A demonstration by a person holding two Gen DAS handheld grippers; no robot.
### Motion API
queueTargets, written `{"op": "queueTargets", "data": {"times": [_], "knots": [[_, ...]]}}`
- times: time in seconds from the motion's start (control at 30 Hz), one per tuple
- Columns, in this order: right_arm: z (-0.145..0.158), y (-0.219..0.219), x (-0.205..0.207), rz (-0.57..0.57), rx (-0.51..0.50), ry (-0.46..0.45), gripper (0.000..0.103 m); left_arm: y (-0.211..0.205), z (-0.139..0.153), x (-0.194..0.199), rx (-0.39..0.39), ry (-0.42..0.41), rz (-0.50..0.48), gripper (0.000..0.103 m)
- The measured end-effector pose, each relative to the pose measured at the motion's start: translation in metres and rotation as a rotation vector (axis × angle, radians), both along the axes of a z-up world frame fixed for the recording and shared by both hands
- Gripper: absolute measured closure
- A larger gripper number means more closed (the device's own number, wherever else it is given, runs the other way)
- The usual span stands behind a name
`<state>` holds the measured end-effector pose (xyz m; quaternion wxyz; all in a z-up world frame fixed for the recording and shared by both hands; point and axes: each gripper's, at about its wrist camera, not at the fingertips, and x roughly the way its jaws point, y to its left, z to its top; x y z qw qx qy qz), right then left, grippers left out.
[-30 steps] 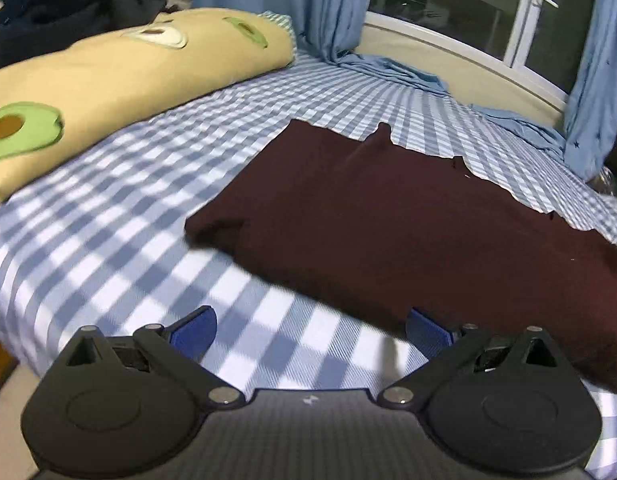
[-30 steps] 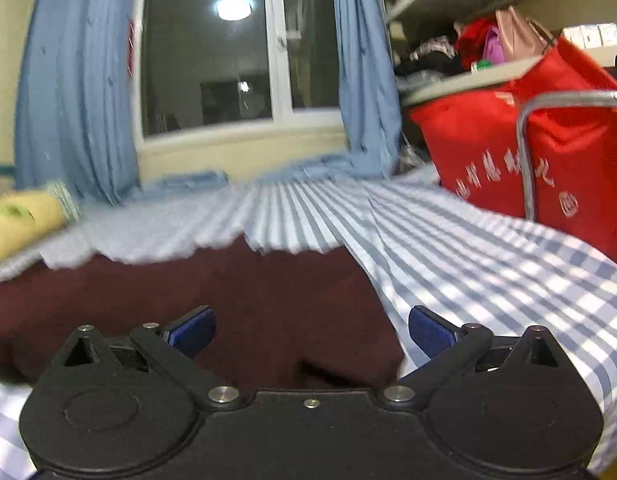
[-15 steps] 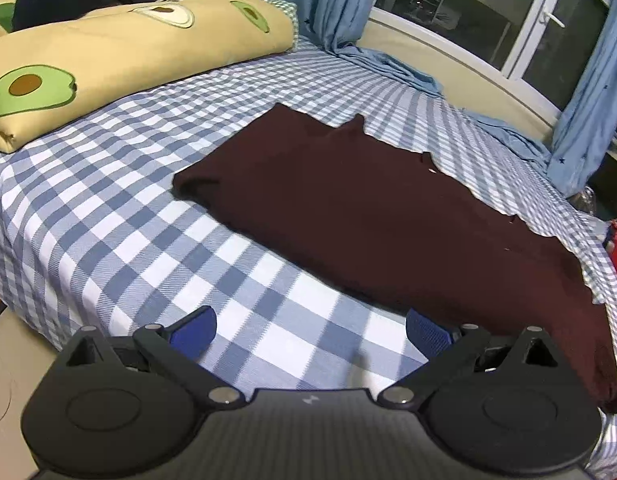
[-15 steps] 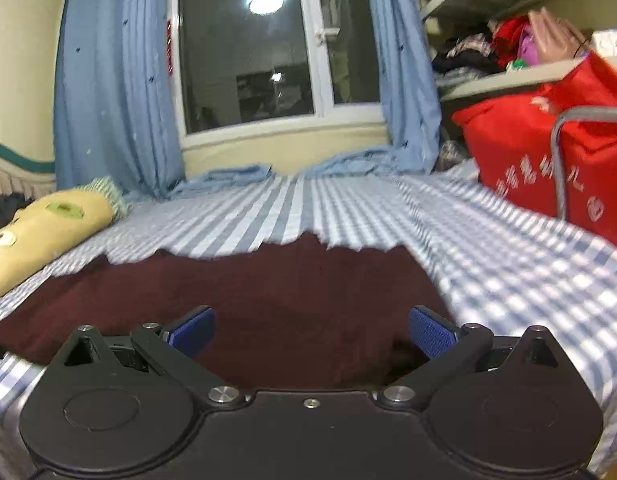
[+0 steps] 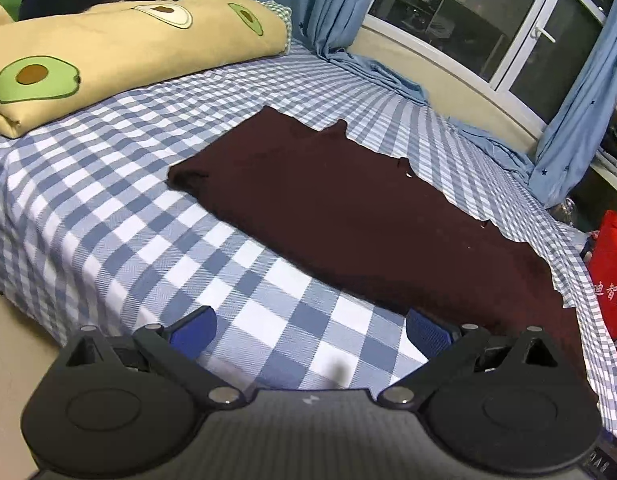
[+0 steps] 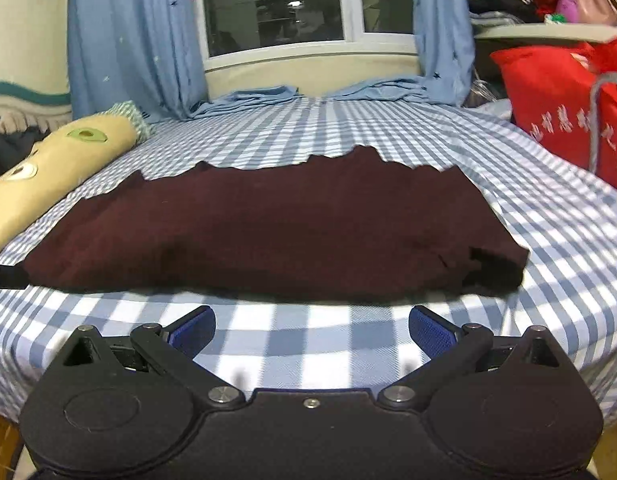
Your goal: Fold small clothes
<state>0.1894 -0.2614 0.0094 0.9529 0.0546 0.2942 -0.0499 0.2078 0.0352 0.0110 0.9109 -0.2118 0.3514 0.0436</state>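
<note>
The dark maroon garment (image 5: pixel 348 216) (image 6: pixel 268 232) lies flat and spread wide across the middle of the checked bed (image 5: pixel 108 216) (image 6: pixel 308 344), its far edge jagged and its right end doubled into a thick fold. A strip of bare sheet runs between its near edge and the bed's near edge; the avocado-print bedding (image 5: pixel 108 52) sits at the left end and a red bag (image 6: pixel 560 108) beyond the right edge. The left gripper (image 5: pixel 310 326) and right gripper (image 6: pixel 312 326) are both spread wide, empty, above that near strip and touching nothing.
</note>
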Motion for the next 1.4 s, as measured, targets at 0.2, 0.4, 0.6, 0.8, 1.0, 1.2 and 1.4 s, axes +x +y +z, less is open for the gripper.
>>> {"op": "queueTargets", "data": {"times": [0.2,0.4,0.6,0.8,1.0,1.2,1.4], "knots": [[0.022,0.017,0.012,-0.028,-0.077,-0.008,0.000,0.001,0.005,-0.002,0.059,-0.008,0.022,0.001],[0.026,0.018,0.025,-0.004,-0.076,-0.012,0.000,0.003,-0.005,0.004,0.093,0.029,0.059,0.001],[0.025,0.015,0.036,-0.006,-0.073,-0.008,0.000,0.005,-0.015,0.013,0.089,0.063,0.060,0.001],[0.028,0.012,0.047,-0.015,-0.069,-0.015,0.000,0.004,-0.019,0.023,0.090,0.070,0.042,0.001],[0.027,0.010,0.059,-0.033,-0.066,-0.014,0.000,0.005,-0.022,0.030,0.080,0.078,0.039,0.001],[0.026,0.010,0.071,-0.030,-0.073,-0.014,0.000,0.006,-0.025,0.034,0.073,0.086,0.040,0.001],[0.022,0.014,0.089,-0.019,-0.085,-0.018,0.000,0.007,-0.025,0.040,0.071,0.085,0.038,0.001]]}}
